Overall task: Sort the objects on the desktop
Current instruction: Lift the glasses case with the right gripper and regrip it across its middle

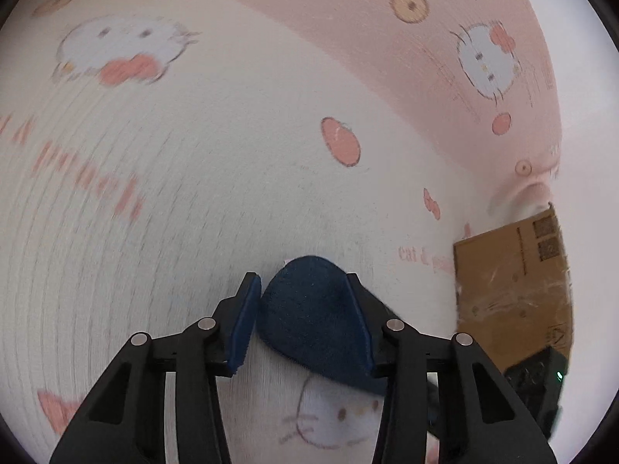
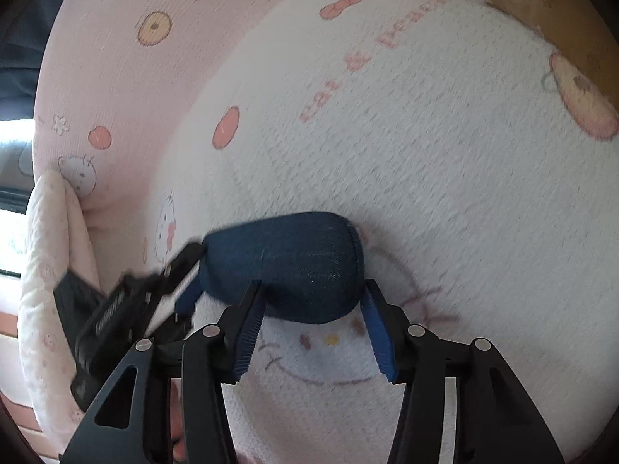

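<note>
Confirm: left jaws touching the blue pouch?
Touching. In the left wrist view the dark blue pouch sits between the left gripper jaws, pressed against the right-hand pad; the other pad shows a thin gap.

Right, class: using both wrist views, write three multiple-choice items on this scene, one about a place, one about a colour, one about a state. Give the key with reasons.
1. Where does the pouch lie?
A. on the patterned white blanket
B. inside the cardboard box
C. on a bare wooden floor

2. What colour is the pouch?
A. pink
B. dark blue
C. yellow

3. How does the right gripper stand?
A. shut on the pouch
B. open, one finger either side of the pouch's near edge
C. holding the box

Key: 1 A, the right wrist view shows the pouch resting on the cartoon-cat blanket, with the box away at the edge. 2 B, it looks like dark blue denim in both views. 3 B, the blanket shows between its blue pads and nothing is clamped there; the left gripper is open around the pouch too.
</note>
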Demonstrator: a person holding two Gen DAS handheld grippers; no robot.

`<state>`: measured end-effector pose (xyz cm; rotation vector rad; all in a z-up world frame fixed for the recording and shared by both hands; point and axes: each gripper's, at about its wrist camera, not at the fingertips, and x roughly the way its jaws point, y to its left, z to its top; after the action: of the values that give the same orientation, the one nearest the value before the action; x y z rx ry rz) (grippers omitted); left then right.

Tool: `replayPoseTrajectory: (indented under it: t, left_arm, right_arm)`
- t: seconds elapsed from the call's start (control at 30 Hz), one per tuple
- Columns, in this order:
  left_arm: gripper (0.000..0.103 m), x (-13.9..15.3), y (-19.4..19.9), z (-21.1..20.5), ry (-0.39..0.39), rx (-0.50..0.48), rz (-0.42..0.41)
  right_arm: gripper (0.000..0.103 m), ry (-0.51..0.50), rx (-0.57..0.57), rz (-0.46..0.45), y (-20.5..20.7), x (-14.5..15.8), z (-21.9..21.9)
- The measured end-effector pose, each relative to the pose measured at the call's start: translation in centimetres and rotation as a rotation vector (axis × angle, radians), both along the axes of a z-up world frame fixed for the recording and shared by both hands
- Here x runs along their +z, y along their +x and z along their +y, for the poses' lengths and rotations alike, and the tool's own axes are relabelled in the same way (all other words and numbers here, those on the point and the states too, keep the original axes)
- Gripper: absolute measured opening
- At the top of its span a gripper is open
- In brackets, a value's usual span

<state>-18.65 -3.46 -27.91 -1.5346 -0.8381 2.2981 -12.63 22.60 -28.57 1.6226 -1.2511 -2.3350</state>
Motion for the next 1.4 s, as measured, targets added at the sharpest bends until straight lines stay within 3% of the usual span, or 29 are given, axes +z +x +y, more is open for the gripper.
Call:
replayPoseTrajectory:
  t: [0.3, 0.4, 0.5, 0.8, 1.23, 1.4]
  left_arm:
    - [0.047, -0.8, 2.3, -1.1, 0.081, 0.064, -0.057]
    - [0.05, -0.8, 2.3, -0.8, 0.086, 0.061, -0.055]
    - [0.059, -0.9, 2.2, -0.6, 0.092, 0.058, -0.053]
    - [0.059, -1.2, 2.1, 0.1, 0.108, 0.049, -0.047]
    - [0.058, -0.3, 3.1, 1.2, 0.022, 0.09, 0.02]
    - [0.058, 1.1, 3.4, 1.4, 0.037, 0.085, 0.052]
  right_arm:
    - [0.05, 0.087, 0.032, 0.035, -0.6, 1.0, 2.2]
    - [0.051, 0.056, 0.058, 0.037, -1.0, 0.7, 2.0]
    - [0.056, 0.022, 0.06, 0.034, -1.5, 0.2, 1.9]
    - [0.056, -0.07, 0.014, 0.045, -2.1, -0.9, 2.5]
    - [0.053, 0.025, 0.046, 0.105, -2.7, -0.2, 0.9]
    - [0.053, 0.042, 0.043, 0.141, -2.2, 1.3, 1.1]
